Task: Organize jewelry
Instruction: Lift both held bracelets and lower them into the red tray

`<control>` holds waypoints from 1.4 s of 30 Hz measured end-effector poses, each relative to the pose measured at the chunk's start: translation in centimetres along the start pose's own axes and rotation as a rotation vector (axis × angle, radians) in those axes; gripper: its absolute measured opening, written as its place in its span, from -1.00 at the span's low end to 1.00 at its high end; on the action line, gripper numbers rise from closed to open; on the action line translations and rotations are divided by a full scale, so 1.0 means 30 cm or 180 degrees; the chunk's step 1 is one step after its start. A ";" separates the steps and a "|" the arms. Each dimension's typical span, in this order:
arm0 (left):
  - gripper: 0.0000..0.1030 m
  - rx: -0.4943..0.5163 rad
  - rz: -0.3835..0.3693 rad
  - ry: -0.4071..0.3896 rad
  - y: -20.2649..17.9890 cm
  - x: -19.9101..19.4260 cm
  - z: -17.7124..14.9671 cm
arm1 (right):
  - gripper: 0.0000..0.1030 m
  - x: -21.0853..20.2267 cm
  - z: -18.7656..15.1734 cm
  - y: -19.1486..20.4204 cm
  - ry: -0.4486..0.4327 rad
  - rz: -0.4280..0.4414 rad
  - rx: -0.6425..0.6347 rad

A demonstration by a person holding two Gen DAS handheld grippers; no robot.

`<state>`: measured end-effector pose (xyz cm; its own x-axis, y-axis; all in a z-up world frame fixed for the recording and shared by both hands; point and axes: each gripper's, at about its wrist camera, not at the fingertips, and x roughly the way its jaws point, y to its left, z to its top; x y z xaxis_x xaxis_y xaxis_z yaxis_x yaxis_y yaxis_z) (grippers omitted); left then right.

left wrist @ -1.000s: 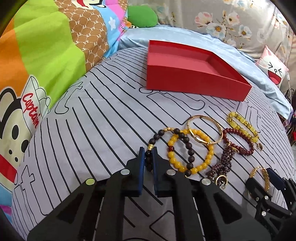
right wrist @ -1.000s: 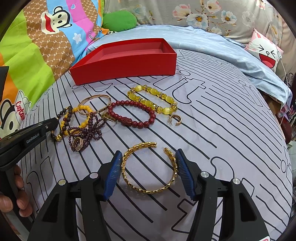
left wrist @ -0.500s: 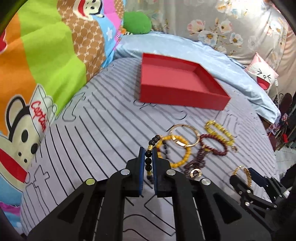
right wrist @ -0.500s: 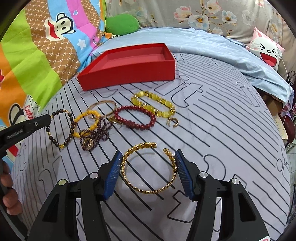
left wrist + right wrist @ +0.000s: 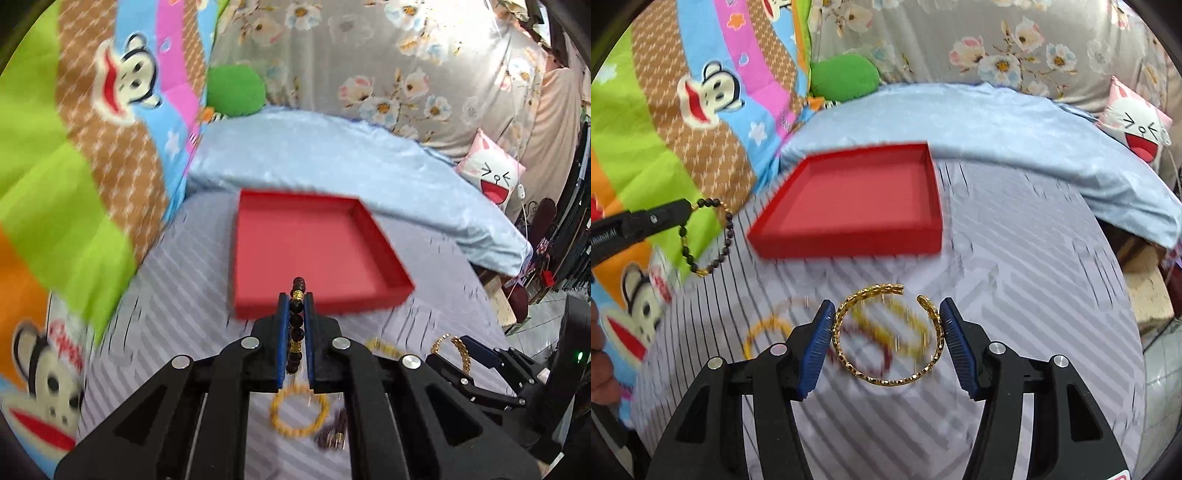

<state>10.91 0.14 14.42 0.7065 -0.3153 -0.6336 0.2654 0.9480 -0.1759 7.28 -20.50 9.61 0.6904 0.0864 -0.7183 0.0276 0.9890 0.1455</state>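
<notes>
Left gripper (image 5: 295, 306) pinches dark bead bracelet (image 5: 296, 328) before red tray (image 5: 314, 240)

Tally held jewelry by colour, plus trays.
Dark bracelet: 1
Gold bangle: 1
Red tray: 1
Total: 3
Pieces lying on the bed are too blurred to count.
</notes>
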 end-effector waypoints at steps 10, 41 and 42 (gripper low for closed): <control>-0.85 0.0077 -0.0040 -0.0003 -0.002 0.341 0.283 | 0.10 0.307 0.392 0.000 0.0008 0.0070 -0.0142; -0.07 -0.0018 0.0545 0.0263 0.098 0.708 0.370 | 0.32 0.590 0.565 0.004 0.0195 -0.0054 -0.0180; -0.06 -0.0022 0.0528 0.0246 0.091 0.684 0.365 | 0.32 0.557 0.555 0.000 0.0163 -0.0050 -0.0165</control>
<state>33.31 -4.23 9.18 0.6877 -0.1505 -0.7103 0.1445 0.9871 -0.0692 30.86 -21.05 8.93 0.6523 0.0754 -0.7542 -0.0002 0.9951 0.0993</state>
